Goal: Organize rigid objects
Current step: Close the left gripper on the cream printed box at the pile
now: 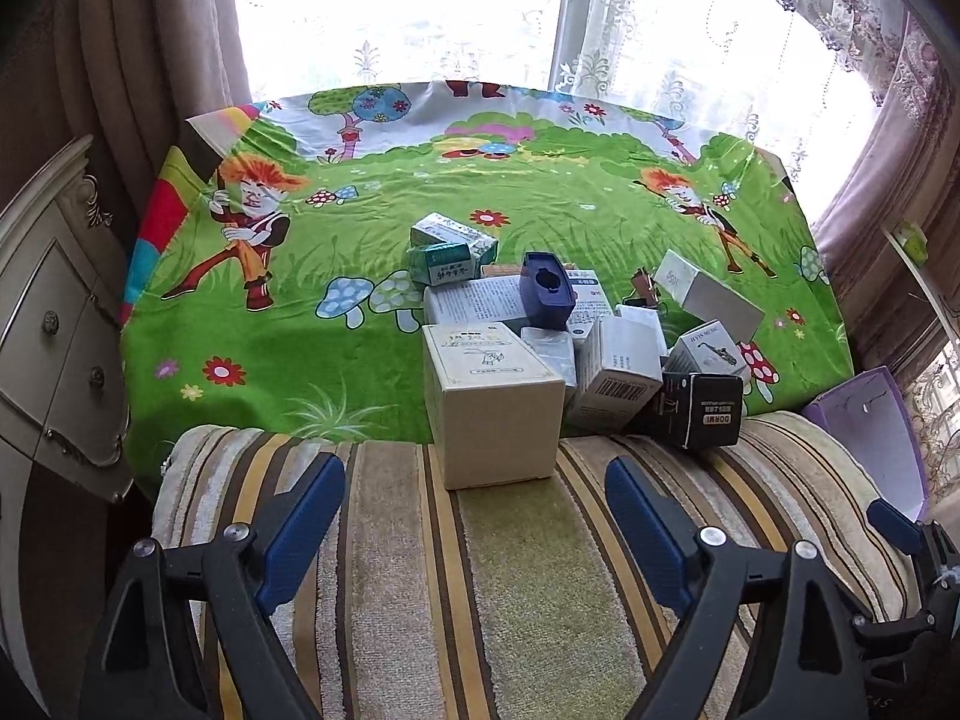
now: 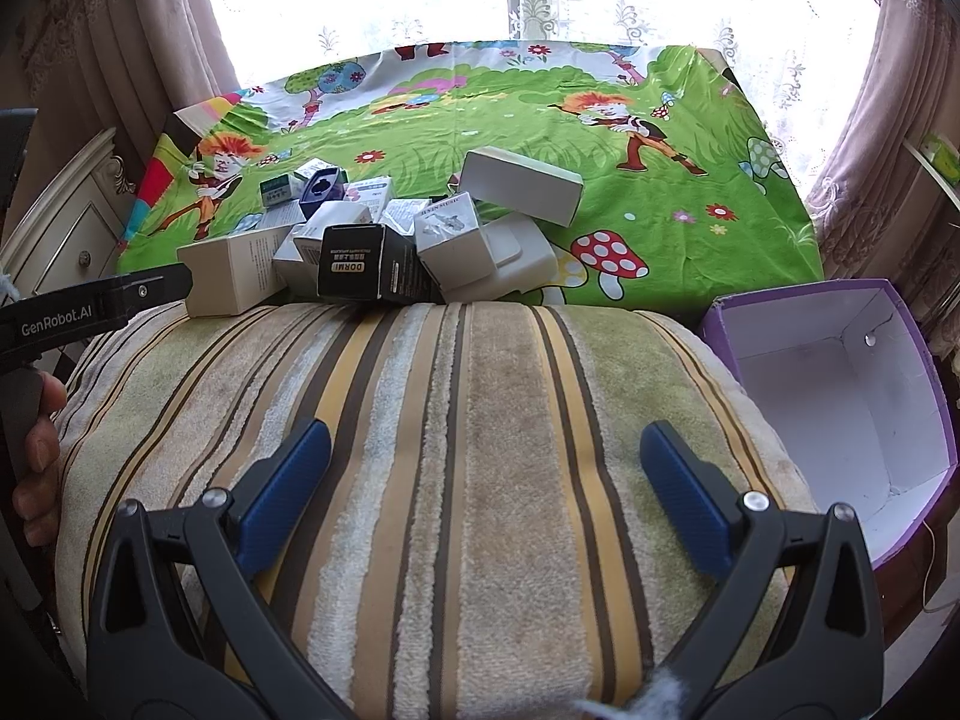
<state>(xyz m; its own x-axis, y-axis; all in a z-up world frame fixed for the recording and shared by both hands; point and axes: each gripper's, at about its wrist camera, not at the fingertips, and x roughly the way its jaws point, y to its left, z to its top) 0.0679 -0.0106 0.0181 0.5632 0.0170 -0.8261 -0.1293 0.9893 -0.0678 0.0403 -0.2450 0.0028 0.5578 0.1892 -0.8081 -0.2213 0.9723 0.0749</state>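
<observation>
The worktop's green cartoon-print cloth point(image 1: 420, 222) carries a heap of small cardboard boxes point(image 1: 576, 336) at its near edge, touching the striped towel point(image 2: 480, 420). Purple open box point(image 2: 840, 396) sits right. Left gripper point(image 1: 474, 510) released, fingers apart, empty; right gripper point(image 2: 486, 480) likewise spread, empty.

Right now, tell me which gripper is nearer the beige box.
Left. The left gripper hangs open just short of the beige box, in line with it; the right gripper, also open, sits farther back, toward the purple bin.
</observation>
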